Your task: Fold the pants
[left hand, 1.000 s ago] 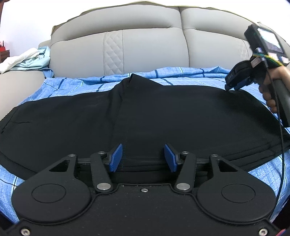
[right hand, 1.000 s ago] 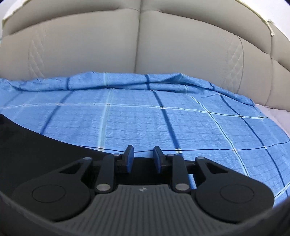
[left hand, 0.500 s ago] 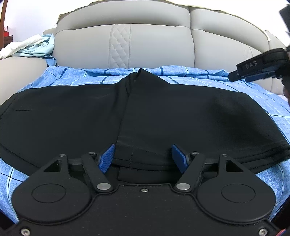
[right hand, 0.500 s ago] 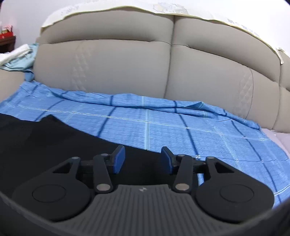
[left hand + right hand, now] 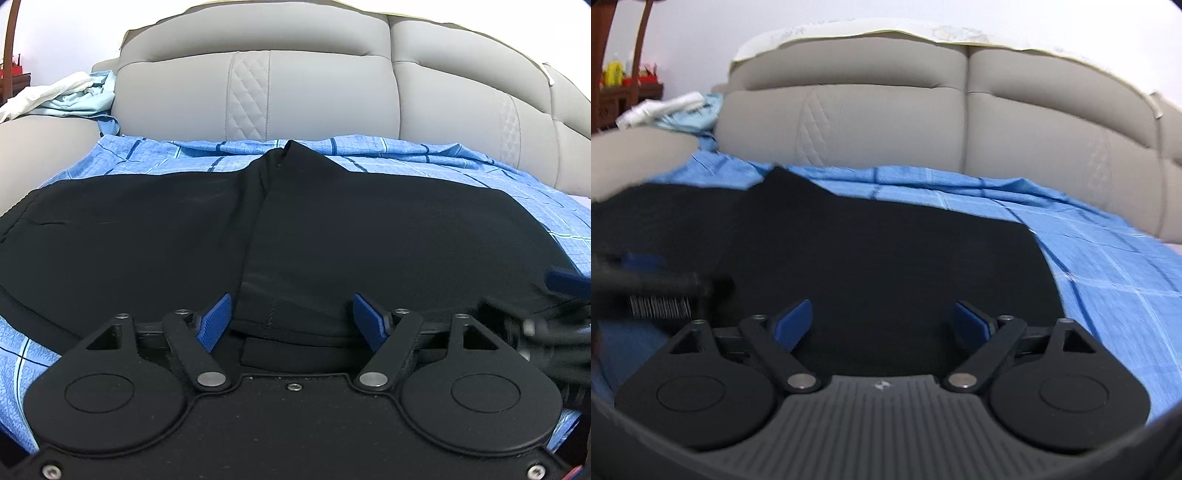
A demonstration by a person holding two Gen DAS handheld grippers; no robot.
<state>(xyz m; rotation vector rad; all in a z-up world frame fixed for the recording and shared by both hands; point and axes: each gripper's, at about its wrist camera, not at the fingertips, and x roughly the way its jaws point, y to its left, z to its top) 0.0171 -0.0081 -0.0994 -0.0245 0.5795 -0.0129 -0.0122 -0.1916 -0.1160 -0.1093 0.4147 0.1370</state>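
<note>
Black pants [image 5: 332,236] lie flat on a blue checked sheet [image 5: 147,158] on a sofa, one part folded over the other with the fold edge running front to back. My left gripper [image 5: 291,317] is open at the near edge, its blue pads either side of the layered hem, holding nothing. My right gripper [image 5: 882,321] is open over the near right part of the pants [image 5: 886,251], empty. It shows blurred at the right edge of the left wrist view [image 5: 554,325]. The left gripper shows blurred at the left of the right wrist view [image 5: 646,284].
The beige sofa backrest [image 5: 314,85] rises behind the sheet. A pile of white and pale blue cloth [image 5: 70,96] lies on the left armrest. A wooden shelf with small items [image 5: 624,88] stands far left. Sheet shows to the right of the pants [image 5: 1108,277].
Both grippers have opened wider. The right gripper has swung from the far right of the sheet to the near edge of the pants, beside the left gripper.
</note>
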